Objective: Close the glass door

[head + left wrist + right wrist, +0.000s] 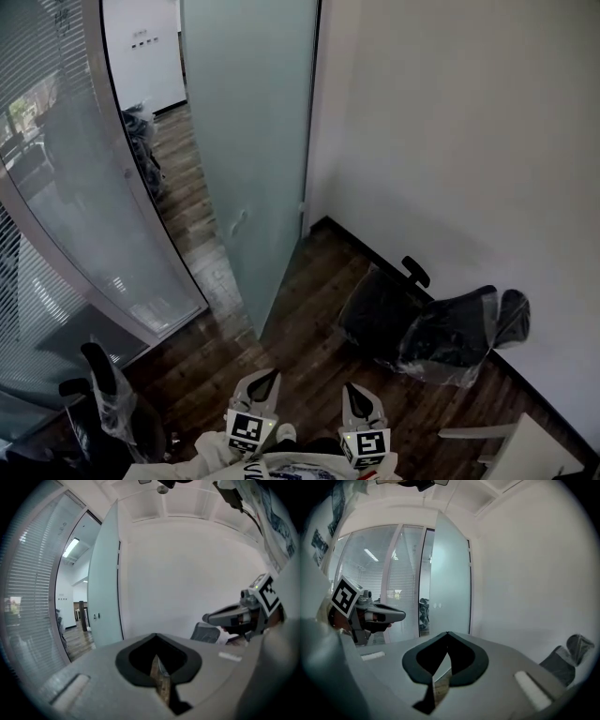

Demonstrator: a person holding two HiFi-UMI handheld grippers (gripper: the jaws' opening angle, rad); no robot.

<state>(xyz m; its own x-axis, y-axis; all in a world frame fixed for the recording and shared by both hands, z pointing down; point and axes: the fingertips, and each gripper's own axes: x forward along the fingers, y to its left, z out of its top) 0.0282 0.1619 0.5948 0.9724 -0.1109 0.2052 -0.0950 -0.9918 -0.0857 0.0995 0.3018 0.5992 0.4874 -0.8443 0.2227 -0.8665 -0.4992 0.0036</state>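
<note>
Ahead of both grippers, the glass door [248, 141] is standing open and upright, well apart from them. The left gripper [263, 379] is sitting nearer the door's handle [239, 223] than the right gripper [357, 394]. Both are keeping their jaws pressed together, gripping nothing.

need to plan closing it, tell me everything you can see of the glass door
The glass door is a tall frosted panel, pale green-grey, with a thin dark edge. It stands open, with one edge by the white wall, and is swung out at an angle over the dark wood floor. A small handle sits near its free edge at about mid-height. A gap between it and the curved glass partition shows the corridor beyond. Nothing touches the door.
</note>
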